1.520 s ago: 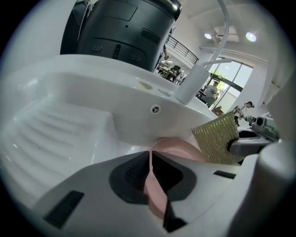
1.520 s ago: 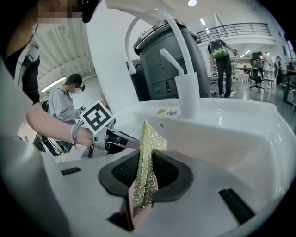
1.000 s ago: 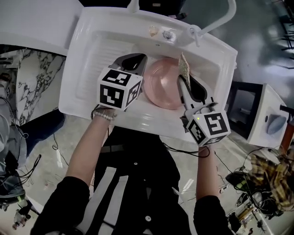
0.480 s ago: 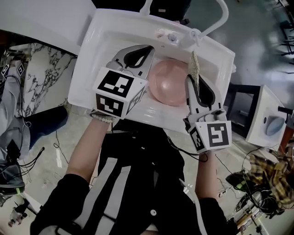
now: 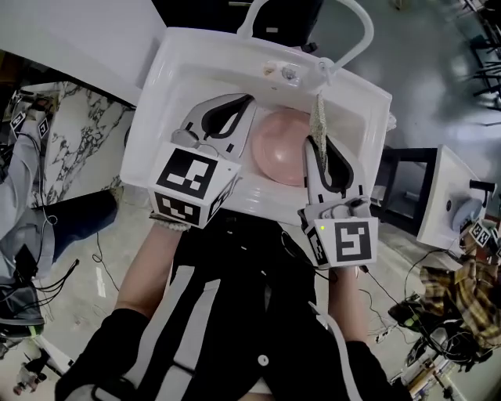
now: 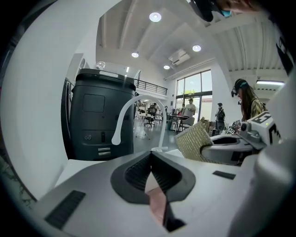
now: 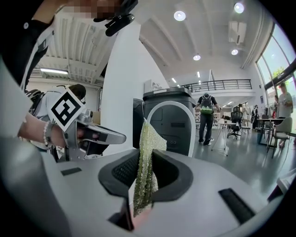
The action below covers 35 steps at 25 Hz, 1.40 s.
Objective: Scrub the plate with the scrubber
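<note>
A pink plate [image 5: 278, 149] lies in the basin of the white sink [image 5: 156, 117]. My right gripper [image 5: 314, 142] is shut on a yellow-green mesh scrubber [image 5: 317, 117], which stands upright over the plate's right edge. The right gripper view shows the scrubber [image 7: 149, 139] clamped between the pads of the right gripper [image 7: 144, 162]. My left gripper [image 5: 249, 100] hovers over the sink's drainboard at the plate's left edge with its jaws shut together. In the left gripper view its tips [image 6: 151, 155] meet, and pink shows through the gap behind them.
A white arched faucet [image 5: 356, 19] rises at the sink's back rim, with the drain fitting [image 5: 290, 74] below it. A dark grey bin [image 6: 97, 115] stands behind the sink. A marble surface [image 5: 59, 149] is at left, a white cabinet [image 5: 454, 204] at right, cables on the floor.
The head view has shifted, so the sink sits a little higher and further right. Both grippers keep about the same places on either side of the plate, the scrubber still held.
</note>
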{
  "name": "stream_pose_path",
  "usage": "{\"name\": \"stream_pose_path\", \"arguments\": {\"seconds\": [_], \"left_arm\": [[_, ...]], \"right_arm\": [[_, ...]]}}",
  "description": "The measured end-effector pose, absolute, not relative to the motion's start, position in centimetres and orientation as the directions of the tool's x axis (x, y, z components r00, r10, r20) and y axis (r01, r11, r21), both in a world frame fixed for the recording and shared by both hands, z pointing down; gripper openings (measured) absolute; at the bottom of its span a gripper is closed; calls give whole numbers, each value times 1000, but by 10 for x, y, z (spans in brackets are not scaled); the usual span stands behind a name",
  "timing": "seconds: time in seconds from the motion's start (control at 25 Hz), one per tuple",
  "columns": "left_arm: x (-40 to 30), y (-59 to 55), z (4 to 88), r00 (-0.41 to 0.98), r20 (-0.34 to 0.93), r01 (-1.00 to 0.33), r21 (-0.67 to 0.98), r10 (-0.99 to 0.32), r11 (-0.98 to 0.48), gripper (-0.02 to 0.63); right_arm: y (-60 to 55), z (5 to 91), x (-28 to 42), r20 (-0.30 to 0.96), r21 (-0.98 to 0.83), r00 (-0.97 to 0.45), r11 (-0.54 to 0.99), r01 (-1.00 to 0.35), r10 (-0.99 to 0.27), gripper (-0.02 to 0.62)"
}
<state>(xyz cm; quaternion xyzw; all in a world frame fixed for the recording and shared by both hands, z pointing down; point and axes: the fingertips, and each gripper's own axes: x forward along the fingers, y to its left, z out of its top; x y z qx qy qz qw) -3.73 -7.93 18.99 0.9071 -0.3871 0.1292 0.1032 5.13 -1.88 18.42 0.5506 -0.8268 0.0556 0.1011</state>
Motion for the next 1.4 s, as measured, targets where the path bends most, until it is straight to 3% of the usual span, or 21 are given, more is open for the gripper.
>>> {"name": "stream_pose_path", "arguments": {"seconds": [0.68, 1.4], "left_arm": [[-45, -51, 163, 680, 276, -717, 55, -680, -695, 1], [-37, -47, 166, 724, 278, -680, 134, -631, -721, 1]], "right_arm": [[-6, 151, 51, 148, 73, -353, 366, -928, -924, 75], [-5, 158, 46, 187, 94, -363, 384, -918, -913, 75]]}}
